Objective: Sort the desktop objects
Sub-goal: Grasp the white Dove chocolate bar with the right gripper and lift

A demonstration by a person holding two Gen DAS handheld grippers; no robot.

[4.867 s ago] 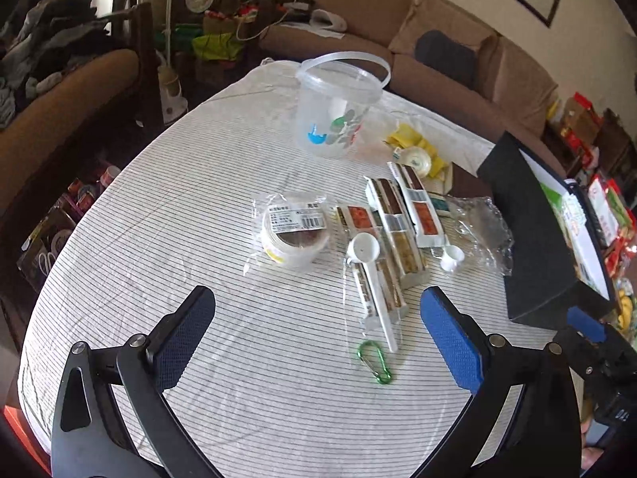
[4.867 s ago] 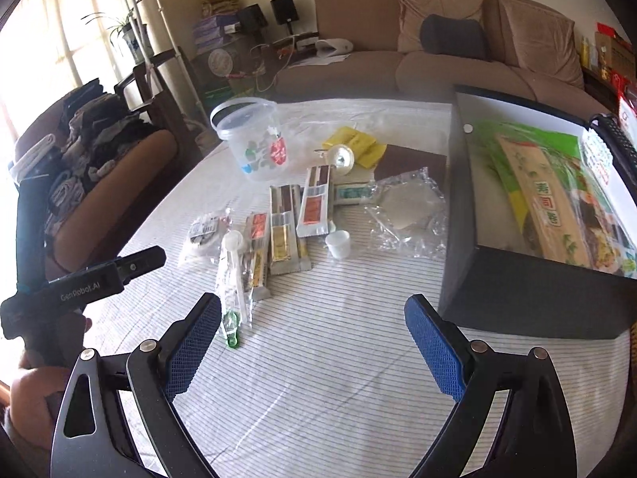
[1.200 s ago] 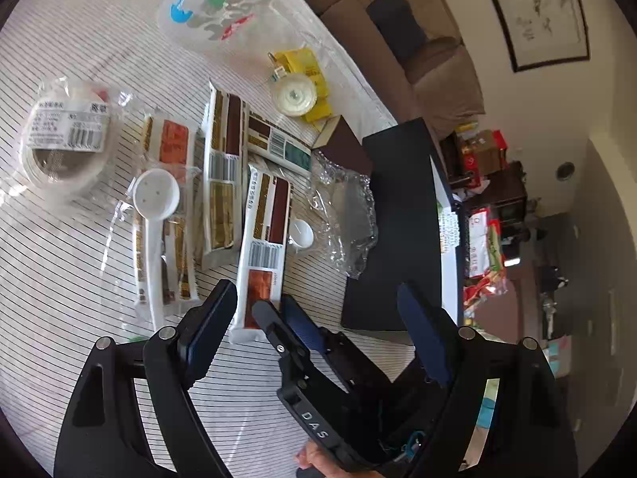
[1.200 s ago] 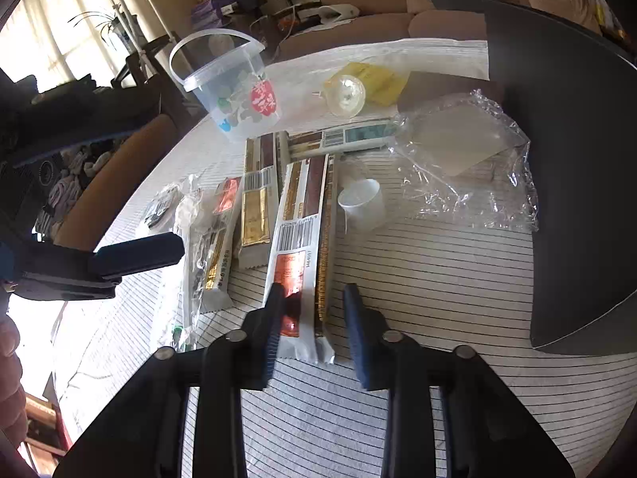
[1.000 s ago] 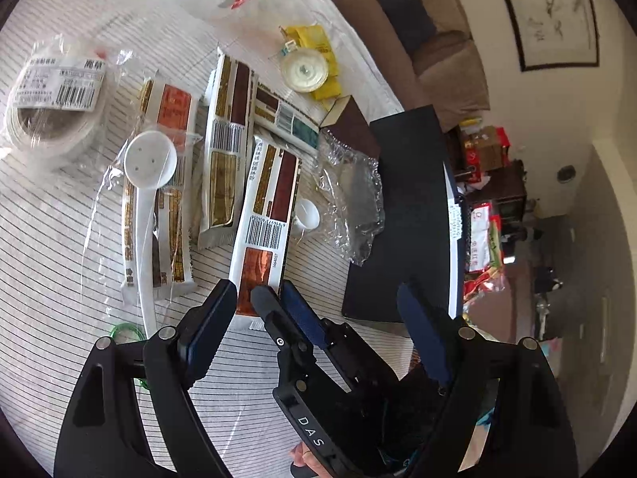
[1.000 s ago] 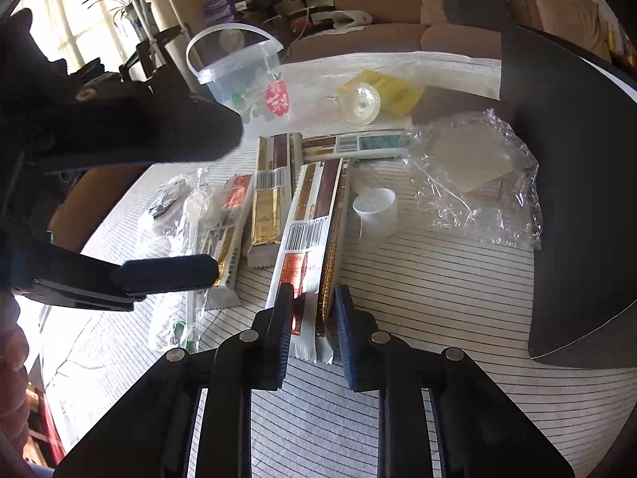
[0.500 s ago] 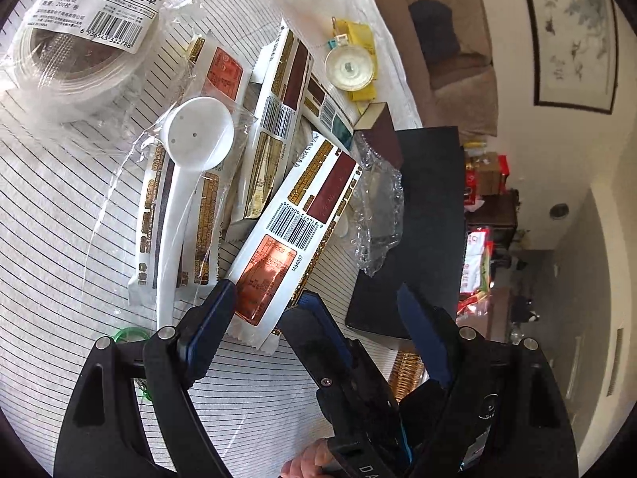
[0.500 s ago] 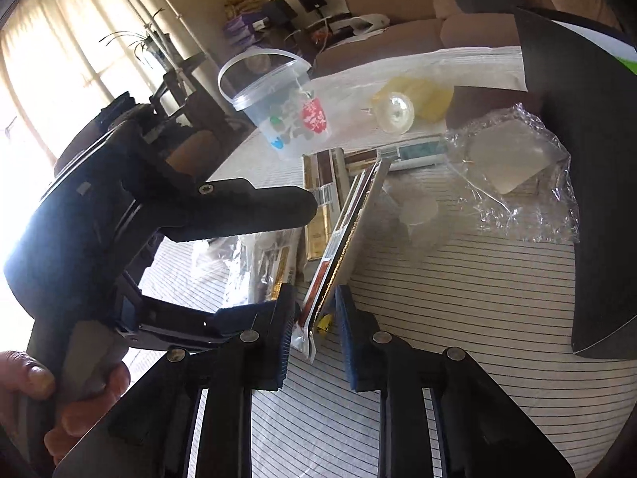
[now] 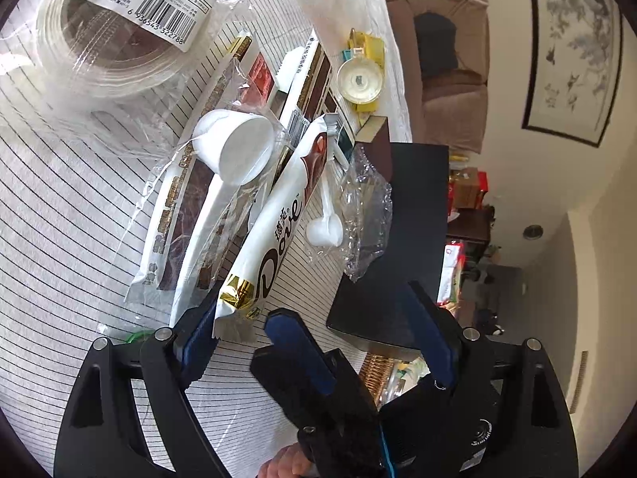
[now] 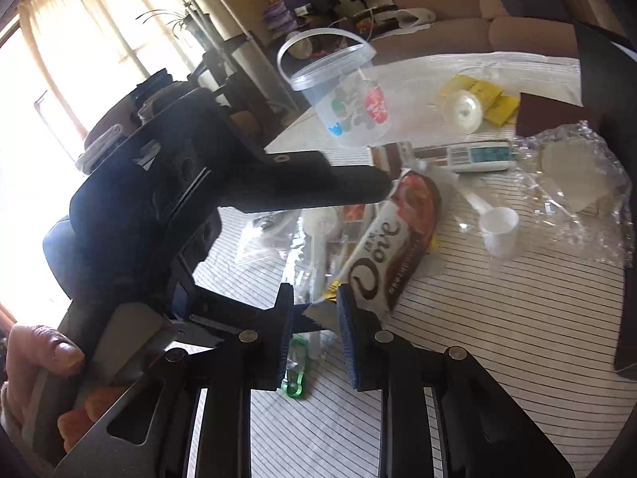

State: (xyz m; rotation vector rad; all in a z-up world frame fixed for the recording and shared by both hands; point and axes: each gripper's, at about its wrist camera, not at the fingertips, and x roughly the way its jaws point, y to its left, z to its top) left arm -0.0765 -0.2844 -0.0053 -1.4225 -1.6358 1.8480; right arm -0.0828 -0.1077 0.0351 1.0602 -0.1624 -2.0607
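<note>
My right gripper is shut on the near end of a white and brown Dove chocolate bar, lifted at an angle above the striped tablecloth. The bar also shows in the left wrist view, with the right gripper's fingers pinching its crimped end. My left gripper is open and empty, its jaws either side of that grip. Other chocolate bars, a large white scoop in plastic and a small white scoop lie on the cloth.
A clear plastic bucket stands at the back. A roll of clear bags, a tape dispenser, crumpled cellophane, a green carabiner and a black box at the right lie around. A sofa stands behind.
My right gripper has lifted the Dove bar and turned it over, so its white front now shows. My left gripper has moved closer in over the bars.
</note>
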